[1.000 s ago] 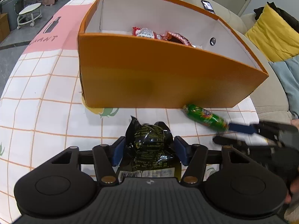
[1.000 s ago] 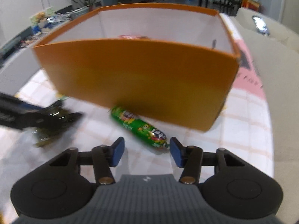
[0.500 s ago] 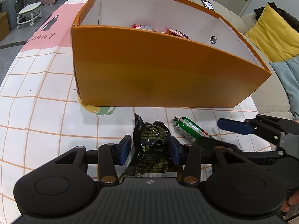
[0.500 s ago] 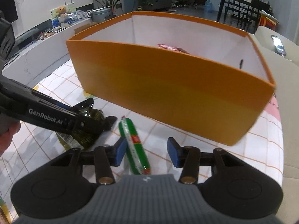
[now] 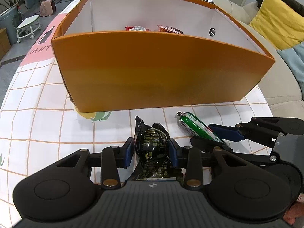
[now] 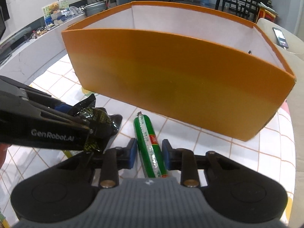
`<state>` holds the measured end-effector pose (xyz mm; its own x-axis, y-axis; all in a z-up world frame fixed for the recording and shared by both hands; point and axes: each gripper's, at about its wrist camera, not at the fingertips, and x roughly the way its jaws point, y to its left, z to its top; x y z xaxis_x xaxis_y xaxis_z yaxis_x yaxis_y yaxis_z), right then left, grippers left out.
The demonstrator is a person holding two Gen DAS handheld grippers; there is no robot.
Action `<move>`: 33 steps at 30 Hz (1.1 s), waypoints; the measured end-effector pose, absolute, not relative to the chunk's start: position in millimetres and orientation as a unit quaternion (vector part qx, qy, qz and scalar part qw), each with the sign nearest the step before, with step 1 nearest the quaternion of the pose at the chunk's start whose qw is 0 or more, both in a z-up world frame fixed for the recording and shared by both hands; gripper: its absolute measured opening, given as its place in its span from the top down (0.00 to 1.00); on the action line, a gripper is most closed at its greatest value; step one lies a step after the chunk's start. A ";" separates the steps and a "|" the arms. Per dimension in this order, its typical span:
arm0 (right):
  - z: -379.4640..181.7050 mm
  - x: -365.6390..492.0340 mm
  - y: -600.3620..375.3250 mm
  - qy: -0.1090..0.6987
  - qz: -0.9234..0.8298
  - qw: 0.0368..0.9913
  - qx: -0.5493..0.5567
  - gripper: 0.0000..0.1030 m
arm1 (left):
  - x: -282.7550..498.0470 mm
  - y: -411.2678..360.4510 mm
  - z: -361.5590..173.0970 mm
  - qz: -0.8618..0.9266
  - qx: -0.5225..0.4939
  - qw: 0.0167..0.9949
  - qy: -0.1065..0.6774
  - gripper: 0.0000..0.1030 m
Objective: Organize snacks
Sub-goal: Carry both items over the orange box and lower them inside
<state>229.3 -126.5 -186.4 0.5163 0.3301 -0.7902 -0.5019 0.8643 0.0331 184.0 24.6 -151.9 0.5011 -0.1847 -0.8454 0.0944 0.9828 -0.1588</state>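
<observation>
Orange box (image 5: 161, 72) sits at desk's (image 5: 38, 98) far side w/ 2 red packs (image 5: 153, 28) inside. L gripper (image 5: 151, 150) jaws have just closed, clenched on 1 black foil pack (image 5: 154, 142); R gripper (image 6: 149, 153) jaws also just closed on 1 green sausage stick (image 6: 147, 138). Both snacks lie just in front of box, prob. for lifting over its wall.

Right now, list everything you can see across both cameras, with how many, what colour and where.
storage box: one, orange outside, white inside, on the table
red snack packets: at least two, inside the box
black snack packet: one, black with yellow print, in front of the box
green sausage snack: one, green, beside the black packet
tablecloth: one, white with orange grid
phone: one, dark, on the sofa
yellow cushion: one, on the sofa
left gripper: black, blue pads, closed on the black packet
right gripper: black, blue pads, closed on the sausage
</observation>
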 end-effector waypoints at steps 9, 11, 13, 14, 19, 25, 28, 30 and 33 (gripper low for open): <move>-176.4 215.4 -138.2 0.467 0.196 0.861 -0.043 0.79 | 163.5 17.6 -128.9 -0.076 -0.044 0.879 0.469 0.59; -168.2 207.8 -141.7 0.460 0.190 0.866 -0.045 0.79 | 159.1 15.1 -121.5 -0.071 -0.033 0.882 0.464 0.59; -157.9 199.7 -145.2 0.451 0.187 0.872 -0.043 0.79 | 153.1 14.8 -111.9 -0.069 -0.030 0.887 0.457 0.59; -152.4 196.0 -147.5 0.447 0.185 0.874 -0.040 0.79 | 151.1 14.6 -107.4 -0.069 -0.031 0.889 0.453 0.59; -122.1 174.2 -158.1 0.421 0.173 0.890 -0.033 0.79 | 137.8 10.5 -81.6 -0.063 -0.018 0.903 0.425 0.59; -83.3 156.8 -168.3 0.388 0.169 0.906 -0.027 0.79 | 137.2 13.2 -51.1 -0.058 -0.018 0.916 0.397 0.59; -60.9 161.2 -172.9 0.375 0.171 0.911 -0.020 0.79 | 142.4 20.3 -31.2 -0.059 -0.023 0.922 0.383 0.59; -45.7 166.3 -174.8 0.365 0.173 0.915 -0.020 0.79 | 148.9 25.0 -18.3 -0.058 -0.022 0.925 0.374 0.59; -25.7 182.2 -174.4 0.354 0.177 0.918 -0.025 0.79 | 163.0 29.4 -0.9 -0.059 -0.010 0.929 0.365 0.59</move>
<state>182.2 -174.4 -25.7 0.6871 0.3075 -0.6583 -0.3429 0.9360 0.0793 163.0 29.4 -0.9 0.7266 -0.1177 -0.6770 0.1025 0.9928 -0.0626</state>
